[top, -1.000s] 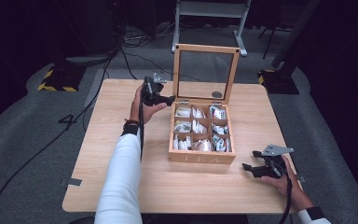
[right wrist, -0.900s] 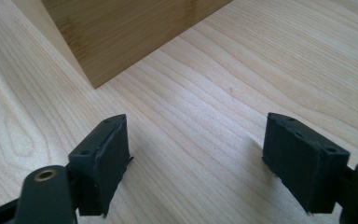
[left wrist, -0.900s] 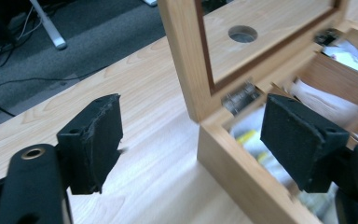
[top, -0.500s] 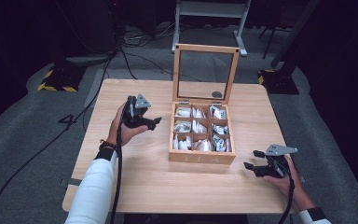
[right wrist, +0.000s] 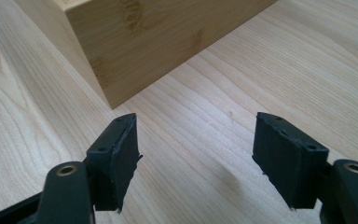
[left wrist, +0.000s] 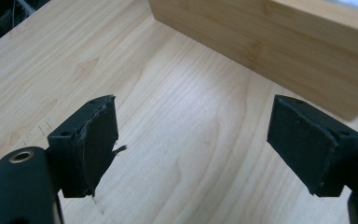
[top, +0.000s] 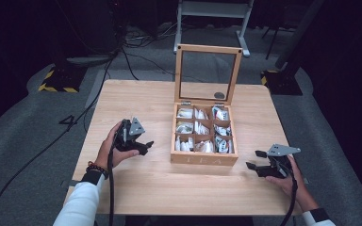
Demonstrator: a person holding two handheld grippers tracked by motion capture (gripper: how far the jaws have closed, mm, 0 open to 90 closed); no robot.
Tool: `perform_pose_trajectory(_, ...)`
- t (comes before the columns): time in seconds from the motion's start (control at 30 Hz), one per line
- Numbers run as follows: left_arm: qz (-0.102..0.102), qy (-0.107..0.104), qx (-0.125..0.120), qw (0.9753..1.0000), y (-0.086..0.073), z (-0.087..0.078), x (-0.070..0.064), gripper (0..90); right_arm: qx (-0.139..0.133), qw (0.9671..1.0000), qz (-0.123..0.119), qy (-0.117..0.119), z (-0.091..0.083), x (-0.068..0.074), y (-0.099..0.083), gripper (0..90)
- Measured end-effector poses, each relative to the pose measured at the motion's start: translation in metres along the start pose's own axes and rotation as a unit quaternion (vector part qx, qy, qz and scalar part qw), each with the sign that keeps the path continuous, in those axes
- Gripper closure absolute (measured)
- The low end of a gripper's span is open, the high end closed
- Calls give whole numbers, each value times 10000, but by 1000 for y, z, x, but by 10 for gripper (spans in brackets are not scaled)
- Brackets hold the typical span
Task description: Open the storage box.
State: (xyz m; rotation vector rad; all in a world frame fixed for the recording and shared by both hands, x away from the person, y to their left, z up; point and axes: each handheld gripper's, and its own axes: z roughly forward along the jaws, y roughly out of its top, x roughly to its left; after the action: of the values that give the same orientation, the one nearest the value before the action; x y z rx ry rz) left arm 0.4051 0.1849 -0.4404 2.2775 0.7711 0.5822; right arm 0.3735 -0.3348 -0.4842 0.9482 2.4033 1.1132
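High view: tea box (top: 204, 159) sits mid-table, lid up, nearer the far edge. Left gripper (top: 143, 145) low by its left side, right gripper (top: 256, 160) near the front-right corner, both jaws spread, empty.

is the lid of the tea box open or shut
Open. The lid stands upright behind the tea box, hinged at its back edge, and the compartments of tea bags lie uncovered.
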Motion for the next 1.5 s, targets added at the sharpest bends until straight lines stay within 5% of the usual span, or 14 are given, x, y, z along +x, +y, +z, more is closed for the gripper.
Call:
perform_pose_trajectory(0.3,103,-82,199,9997,-26,-8,-19,166,-506,9987,-47,-6,-23,2,22,343)
perform_pose_trajectory(0.33,62,-351,360,9987,-31,-7,-22,167,-602,9982,-35,-20,-27,2,27,354)
perform_pose_trajectory(0.57,32,-264,428,9987,-51,-5,-33,166,-689,9975,-162,28,-27,11,52,401)
perform_pose_trajectory(0.8,37,-323,486,9983,-62,-8,-34,165,-691,9960,-519,232,-1,37,92,396)
perform_pose_trajectory(1.1,-194,-439,490,9976,-76,-9,-34,164,-492,9962,-545,473,36,64,126,436)
perform_pose_trajectory(1.5,-574,-725,263,9954,-90,-12,-28,164,-157,9969,-468,613,71,85,140,529)
